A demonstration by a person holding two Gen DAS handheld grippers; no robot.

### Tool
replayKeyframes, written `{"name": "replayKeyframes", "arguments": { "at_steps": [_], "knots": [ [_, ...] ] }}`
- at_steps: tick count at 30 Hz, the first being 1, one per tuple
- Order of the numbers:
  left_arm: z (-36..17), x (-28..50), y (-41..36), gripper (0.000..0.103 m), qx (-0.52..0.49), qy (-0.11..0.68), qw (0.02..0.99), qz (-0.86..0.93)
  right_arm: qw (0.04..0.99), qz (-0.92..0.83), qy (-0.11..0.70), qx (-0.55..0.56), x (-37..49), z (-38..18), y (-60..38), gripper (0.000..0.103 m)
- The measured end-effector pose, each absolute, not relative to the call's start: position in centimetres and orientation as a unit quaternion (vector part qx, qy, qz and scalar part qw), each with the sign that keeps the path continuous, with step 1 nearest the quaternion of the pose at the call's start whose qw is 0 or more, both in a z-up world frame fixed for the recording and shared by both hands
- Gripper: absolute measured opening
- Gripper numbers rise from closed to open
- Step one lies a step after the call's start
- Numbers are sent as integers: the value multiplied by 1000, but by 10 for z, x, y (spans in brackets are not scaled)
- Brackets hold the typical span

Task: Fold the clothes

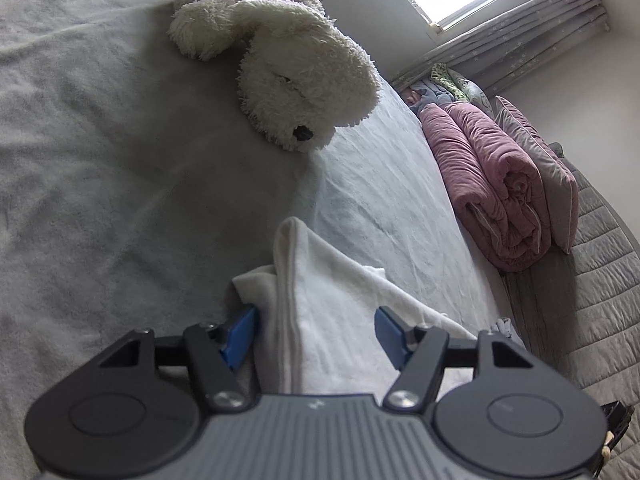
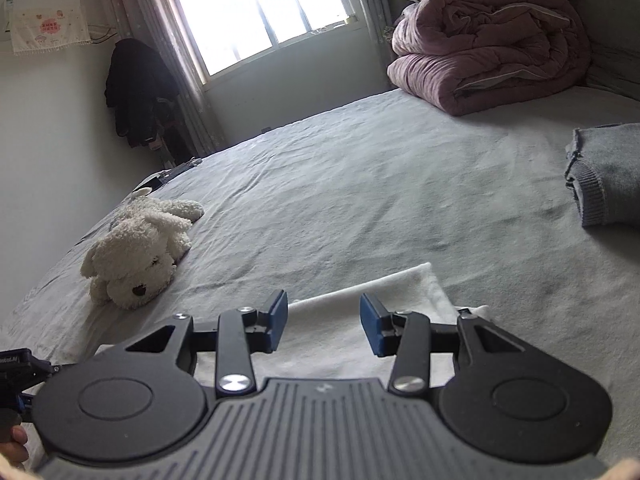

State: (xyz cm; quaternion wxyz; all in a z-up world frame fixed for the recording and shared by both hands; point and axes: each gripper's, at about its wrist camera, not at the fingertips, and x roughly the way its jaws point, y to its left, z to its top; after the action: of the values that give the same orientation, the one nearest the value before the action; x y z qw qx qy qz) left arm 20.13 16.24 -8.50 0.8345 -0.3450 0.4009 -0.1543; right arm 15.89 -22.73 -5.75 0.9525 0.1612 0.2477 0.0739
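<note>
White garment point(image 1: 320, 300) is seen bunched on the bedsheet point(image 1: 120, 160); soft and limp, it is best pinched at a hemmed edge. Left gripper point(image 1: 316, 334) and right gripper point(image 2: 324, 324) are spread apart, nothing grasped.

Black hand-held gripper point(image 2: 324, 324), blue pads point(image 2: 278, 320)

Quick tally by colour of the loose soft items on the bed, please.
White: 2, garment and plush dog
Pink: 1, quilt
Grey: 2, sweater and pillow
Total: 5
</note>
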Motion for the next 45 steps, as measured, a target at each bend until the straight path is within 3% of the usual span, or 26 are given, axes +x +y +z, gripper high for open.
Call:
{"name": "replayKeyframes", "arguments": {
  "at_steps": [8, 12, 22, 27, 30, 35, 39, 42, 45],
  "knots": [
    [-89, 203, 163, 40, -350, 398, 837, -139, 940, 161, 264, 142, 160, -59, -184, 42],
    [-88, 203, 162, 35, -343, 397, 841, -133, 938, 183, 266, 127, 160, -61, -171, 17],
    [-89, 202, 163, 26, -343, 398, 841, -127, 932, 181, 295, 107, 171, -85, -160, 6],
    [-82, 200, 165, 29, -332, 411, 839, -127, 930, 175, 311, 91, 174, -95, -156, 4],
    [-74, 196, 165, 41, -305, 420, 845, -126, 931, 174, 308, 86, 172, -95, -156, 4],
    [-73, 194, 167, 42, -295, 443, 833, -150, 930, 177, 308, 94, 172, -92, -158, 5],
    [-81, 196, 159, 42, -301, 447, 826, -164, 923, 192, 312, 120, 172, -85, -166, 17],
    [-84, 198, 155, 26, -311, 446, 824, -158, 918, 198, 312, 142, 174, -84, -174, 20],
    [-74, 194, 153, 20, -327, 441, 823, -145, 913, 196, 322, 158, 180, -93, -181, 7]
  ]
}}
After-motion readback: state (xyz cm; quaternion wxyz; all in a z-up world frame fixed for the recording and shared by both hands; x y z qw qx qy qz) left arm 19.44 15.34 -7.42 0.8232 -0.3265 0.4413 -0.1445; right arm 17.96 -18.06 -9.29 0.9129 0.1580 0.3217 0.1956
